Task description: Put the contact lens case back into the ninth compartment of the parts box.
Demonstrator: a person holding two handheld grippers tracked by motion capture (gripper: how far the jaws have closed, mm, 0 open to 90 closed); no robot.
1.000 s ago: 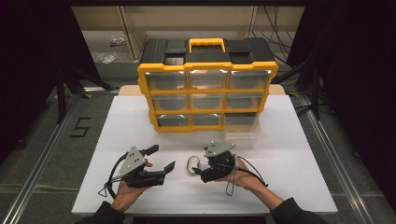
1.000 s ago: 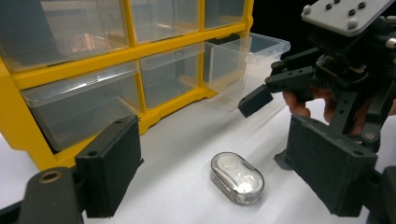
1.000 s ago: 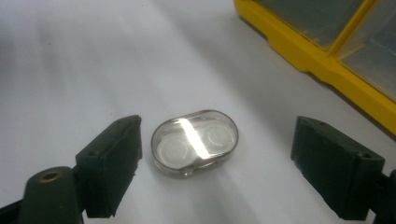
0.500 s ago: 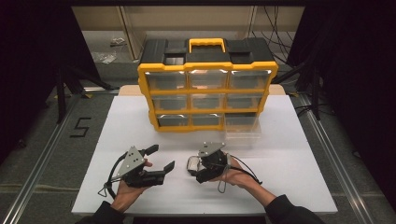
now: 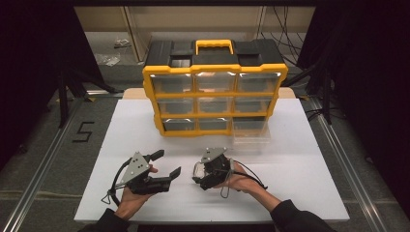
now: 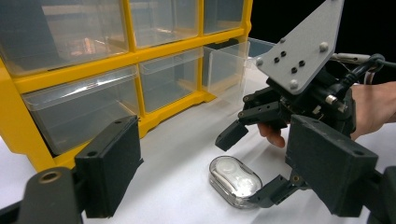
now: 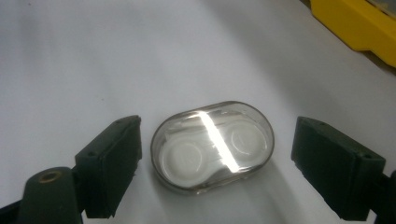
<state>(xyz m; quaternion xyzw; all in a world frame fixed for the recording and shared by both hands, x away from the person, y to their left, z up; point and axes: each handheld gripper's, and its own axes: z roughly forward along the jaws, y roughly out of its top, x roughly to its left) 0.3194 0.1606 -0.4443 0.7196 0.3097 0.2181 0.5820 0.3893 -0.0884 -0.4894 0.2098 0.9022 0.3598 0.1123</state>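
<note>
A small clear oval case with two round white wells lies flat on the white table. My right gripper hangs low over it, open. In the right gripper view the case sits between the two black jaws with a gap on each side, and the right gripper touches nothing. The left gripper view shows the same case with the right gripper straddling it. My left gripper is held open to the left of the case, its jaws empty.
A yellow and black drawer organizer stands at the back middle of the table. Its bottom right clear drawer is pulled out toward me. A black carry handle tops the organizer. Dark floor surrounds the table.
My right gripper has slid left and sunk toward the oval case, so its jaws now flank it. The left gripper and the case have stayed put.
</note>
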